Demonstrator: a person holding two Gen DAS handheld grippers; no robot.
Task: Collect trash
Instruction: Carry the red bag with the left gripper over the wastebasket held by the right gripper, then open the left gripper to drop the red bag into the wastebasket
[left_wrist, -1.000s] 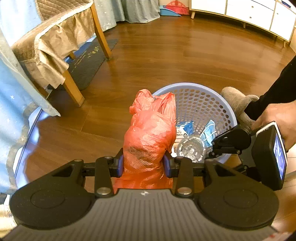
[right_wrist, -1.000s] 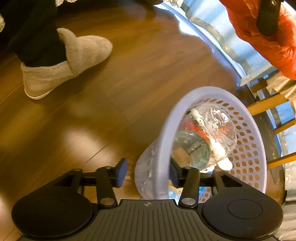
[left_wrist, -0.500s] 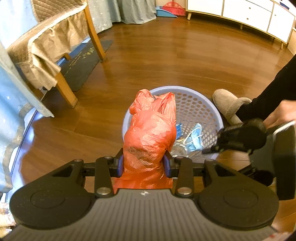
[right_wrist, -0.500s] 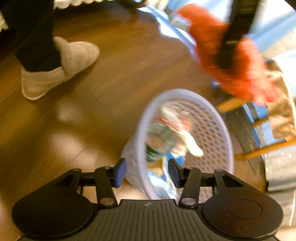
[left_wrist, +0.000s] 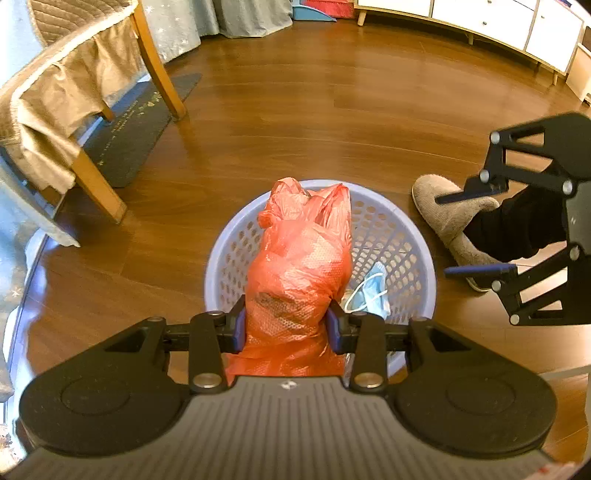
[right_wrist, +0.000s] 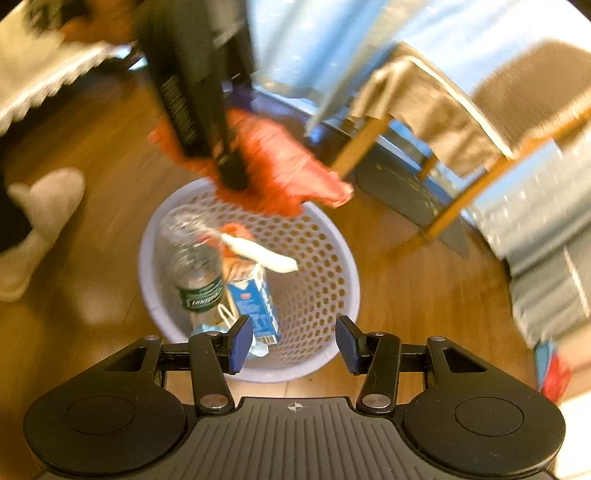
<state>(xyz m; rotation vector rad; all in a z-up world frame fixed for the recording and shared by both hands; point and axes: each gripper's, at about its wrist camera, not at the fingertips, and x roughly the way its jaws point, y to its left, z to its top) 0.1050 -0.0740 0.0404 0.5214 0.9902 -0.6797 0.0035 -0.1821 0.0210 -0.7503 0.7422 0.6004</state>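
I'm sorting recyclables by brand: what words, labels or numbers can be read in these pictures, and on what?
None can be read for certain.
Plastic bottle in the basket: green label with white script, too blurred.
Blue carton: small print and a red logo, too blurred.
Dark floor mat: pale lettering, too small.
Left gripper, as the right wrist view shows it: white print on its body, blurred.

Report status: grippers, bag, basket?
Left gripper shut on red bag, above basket. Right gripper open, empty. Nothing blocking the basket mouth.
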